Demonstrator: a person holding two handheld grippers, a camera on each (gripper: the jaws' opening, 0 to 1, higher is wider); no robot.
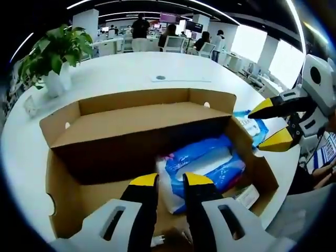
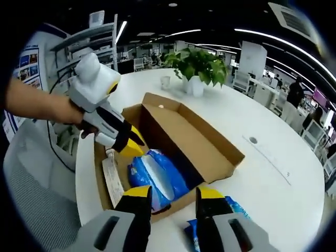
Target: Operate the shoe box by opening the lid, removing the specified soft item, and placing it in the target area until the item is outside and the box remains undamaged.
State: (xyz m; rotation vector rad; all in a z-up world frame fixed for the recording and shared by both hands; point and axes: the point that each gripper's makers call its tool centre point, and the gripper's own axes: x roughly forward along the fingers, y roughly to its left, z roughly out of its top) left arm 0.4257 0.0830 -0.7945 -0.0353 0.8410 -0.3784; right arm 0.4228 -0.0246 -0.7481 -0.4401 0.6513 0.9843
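Shoe box [image 1: 131,121] stands on the white tabletop [image 1: 157,65], lid [image 2: 194,136] already folded back; no damage visible. The blue soft pack [image 1: 210,163] lies inside the box, not yet lifted. Left claw [image 1: 170,181] is released, jaws apart over the pack. Right claw [image 2: 173,197] is released, holding nothing, outside the box wall. Removal and placement remain.
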